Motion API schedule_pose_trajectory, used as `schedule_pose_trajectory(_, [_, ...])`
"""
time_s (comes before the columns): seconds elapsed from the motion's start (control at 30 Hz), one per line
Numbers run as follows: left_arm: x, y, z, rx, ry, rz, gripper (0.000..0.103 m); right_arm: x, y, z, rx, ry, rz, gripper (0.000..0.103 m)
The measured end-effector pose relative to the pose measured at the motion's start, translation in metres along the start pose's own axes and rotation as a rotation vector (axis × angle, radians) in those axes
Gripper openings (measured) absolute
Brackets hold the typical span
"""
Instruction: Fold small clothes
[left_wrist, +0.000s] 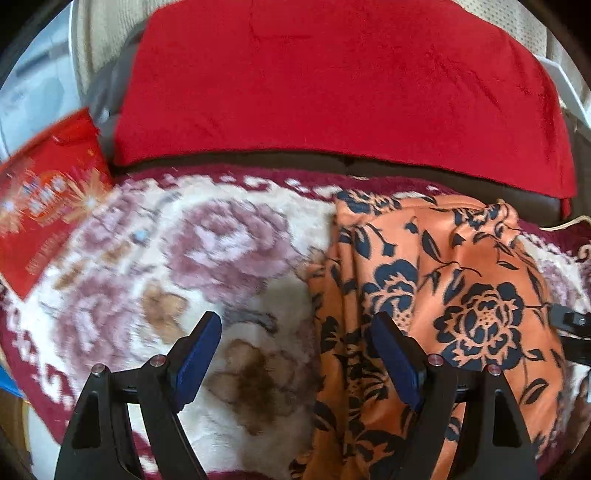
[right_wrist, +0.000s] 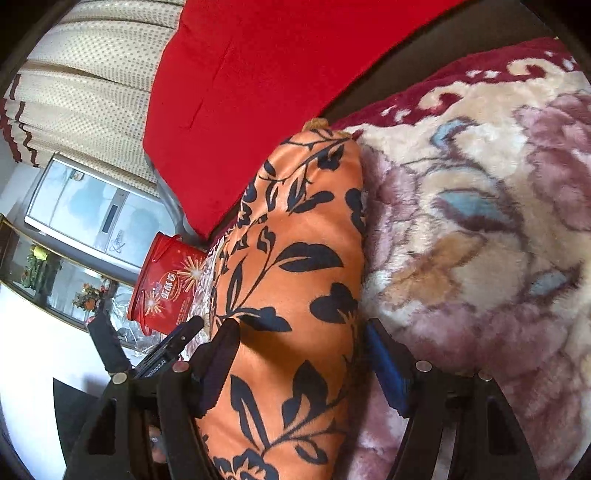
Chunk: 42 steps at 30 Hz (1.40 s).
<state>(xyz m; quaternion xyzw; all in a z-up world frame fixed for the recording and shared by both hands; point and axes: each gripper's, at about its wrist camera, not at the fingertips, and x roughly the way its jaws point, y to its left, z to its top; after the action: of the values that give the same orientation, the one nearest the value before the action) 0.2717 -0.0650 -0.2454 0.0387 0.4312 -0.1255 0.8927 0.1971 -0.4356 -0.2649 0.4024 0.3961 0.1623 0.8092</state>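
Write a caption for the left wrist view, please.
Open left gripper above an orange flowered garment lying on a floral blanket.

Inventory by count:
- Orange garment with dark floral print (left_wrist: 436, 295) (right_wrist: 295, 258): one.
- Plush floral blanket (left_wrist: 192, 258) (right_wrist: 480, 240): one.
- Red cloth (left_wrist: 332, 81) (right_wrist: 266, 74): one.
- Red printed bag (left_wrist: 44, 199) (right_wrist: 166, 284): one.
- Dotted cream curtain (right_wrist: 92, 92): one.
- Grippers: two, left gripper (left_wrist: 295, 328) and right gripper (right_wrist: 299, 332).

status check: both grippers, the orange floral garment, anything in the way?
Left gripper open, empty. Right gripper open, straddling orange floral garment. Garment flat on floral blanket. Red bag off to side, not obstructing.
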Motion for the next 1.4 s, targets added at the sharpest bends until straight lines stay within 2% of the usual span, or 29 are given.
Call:
schedule_pose_trajectory(0.1, [0.012, 0.007, 0.001, -0.055, 0.064, -0.109, 0.084, 0.007, 0.002, 0.002, -0.006, 0.005, 0.015, 0.074])
schedule_pose_trajectory(0.3, [0.03, 0.017, 0.005, -0.111, 0.165, -0.258, 0.084, 0.018, 0.009, 0.006, -0.008, 0.018, 0.049, 0.076])
schedule_pose_trajectory(0.4, [0.037, 0.015, 0.004, -0.095, 0.237, -0.406, 0.084, 0.023, 0.013, 0.007, -0.015, 0.023, 0.054, 0.076])
schedule_pose_trajectory(0.5, [0.042, 0.014, 0.002, -0.073, 0.247, -0.399, 0.084, 0.029, 0.019, 0.007, -0.032, 0.025, 0.044, 0.076])
schedule_pose_trajectory(0.57, [0.046, 0.014, 0.0, -0.089, 0.258, -0.437, 0.084, 0.033, 0.025, 0.005, -0.065, 0.024, 0.018, 0.076])
schedule_pose_trajectory(0.67, [0.059, 0.009, -0.007, -0.104, 0.321, -0.506, 0.084, 0.037, 0.034, 0.0, -0.116, 0.005, -0.025, 0.075])
schedule_pose_trajectory(0.77, [0.056, 0.0, -0.01, -0.064, 0.298, -0.511, 0.081, 0.037, 0.04, -0.003, -0.152, -0.011, -0.055, 0.067])
schedule_pose_trajectory(0.9, [0.054, 0.003, -0.013, -0.105, 0.287, -0.56, 0.059, 0.038, 0.046, -0.006, -0.173, -0.035, -0.063, 0.063])
schedule_pose_trajectory(0.97, [0.052, 0.005, -0.012, -0.116, 0.271, -0.582, 0.041, 0.037, 0.047, -0.007, -0.181, -0.049, -0.058, 0.058])
schedule_pose_trajectory(1.07, [0.038, 0.009, -0.009, -0.096, 0.234, -0.568, 0.033, 0.033, 0.057, -0.009, -0.219, -0.086, -0.053, 0.052])
schedule_pose_trajectory(1.2, [0.017, -0.002, -0.004, -0.046, 0.183, -0.541, 0.03, 0.023, 0.069, -0.01, -0.26, -0.121, -0.042, 0.045])
schedule_pose_trajectory(1.4, [-0.019, -0.025, 0.005, 0.003, 0.112, -0.573, 0.03, -0.011, 0.074, -0.007, -0.266, -0.189, -0.016, 0.043])
